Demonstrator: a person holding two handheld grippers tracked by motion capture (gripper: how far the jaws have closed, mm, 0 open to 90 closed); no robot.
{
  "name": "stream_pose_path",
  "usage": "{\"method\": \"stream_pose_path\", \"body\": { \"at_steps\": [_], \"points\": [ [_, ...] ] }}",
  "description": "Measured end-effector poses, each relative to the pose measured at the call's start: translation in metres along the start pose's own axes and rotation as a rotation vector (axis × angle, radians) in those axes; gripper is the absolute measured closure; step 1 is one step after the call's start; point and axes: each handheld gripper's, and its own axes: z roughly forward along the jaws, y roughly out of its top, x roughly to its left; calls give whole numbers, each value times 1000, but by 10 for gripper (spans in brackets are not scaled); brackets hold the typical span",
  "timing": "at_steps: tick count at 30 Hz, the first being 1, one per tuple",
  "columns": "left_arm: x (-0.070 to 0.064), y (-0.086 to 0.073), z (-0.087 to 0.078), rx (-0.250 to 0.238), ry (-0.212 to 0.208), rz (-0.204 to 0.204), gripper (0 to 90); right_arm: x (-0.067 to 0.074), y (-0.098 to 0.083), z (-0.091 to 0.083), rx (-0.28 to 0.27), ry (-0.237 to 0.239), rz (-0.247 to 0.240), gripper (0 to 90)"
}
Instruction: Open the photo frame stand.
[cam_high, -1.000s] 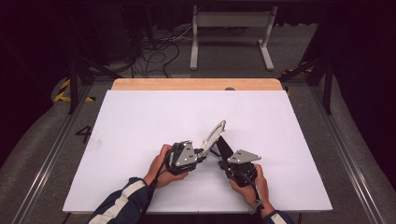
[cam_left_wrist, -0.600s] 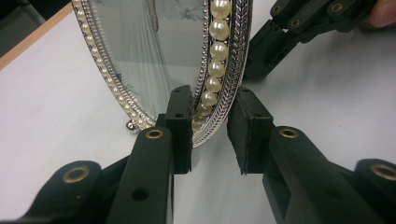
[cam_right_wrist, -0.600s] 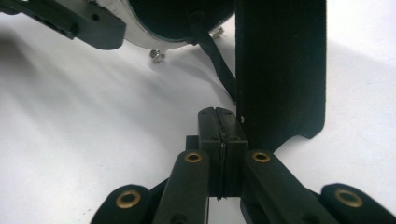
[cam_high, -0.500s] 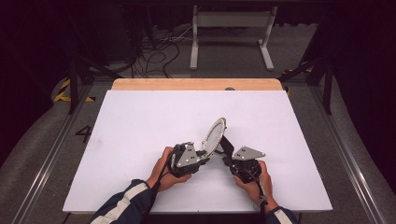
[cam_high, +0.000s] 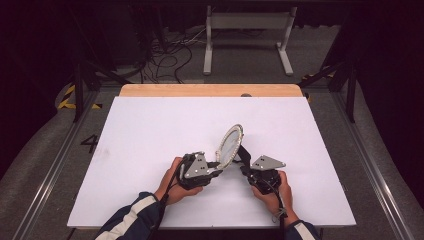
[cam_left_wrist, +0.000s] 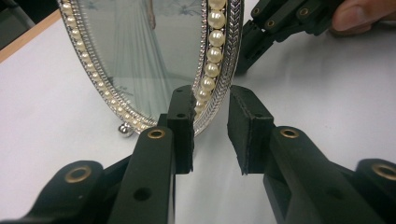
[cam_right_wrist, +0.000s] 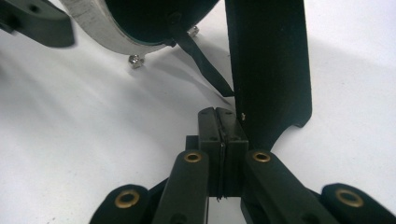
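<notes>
At lower centre of the high view, on the white table, a person works an oval picture frame between two hand-held tongs. Left of the frame, the left gripper straddles the pearl-trimmed rim low down, apparently to steady the frame while its support is set. To the right, the right gripper is clenched, jaws pressed flat together, at the black easel stand behind the frame, seemingly to push that leg outward so the frame can stand tilted.

The left gripper view gives what the overhead cannot: the pearls and silver chevron border of the rim at upper centre, one pad against the glass side, the other standing off with a gap showing, so the grasp looks loose rather than clamped. The right gripper view shows the reverse side: the dark back panel at top left, small ball feet on the table, a thin black hinge strap, and the broad easel leg at centre right, just beside the shut jaw tips; whether they nip its edge cannot be told
</notes>
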Motion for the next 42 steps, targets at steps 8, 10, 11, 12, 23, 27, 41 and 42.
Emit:
{"method": "stream_pose_path", "body": {
  "at_steps": [8, 10, 11, 12, 23, 27, 41, 42],
  "points": [
    [3, -15, -28, 16, 74, -54, 605, 4, 0, -5, -22, 8, 21, 836],
    [3, -18, -33, 20, 82, -55, 568, 6, 1, -7, -34, 17, 22, 830],
    [3, -21, -37, 19, 89, -66, 539, 11, 3, -10, -47, 27, 9, 808],
    [4, -24, -42, 17, 98, -78, 500, 14, 4, -11, -55, 32, 6, 788],
    [-3, -68, -84, 124, 191, -194, 226, 37, 18, -9, -100, 33, 39, 538],
    [-8, -75, -91, 136, 192, -193, 196, 39, 19, -1, -89, 31, 52, 485],
    [-15, -87, -118, 111, 226, -227, 169, 42, 36, 16, -144, 21, 134, 416],
    [-16, -88, -119, 108, 224, -233, 168, 42, 37, 18, -144, 19, 143, 416]
  ]
}}
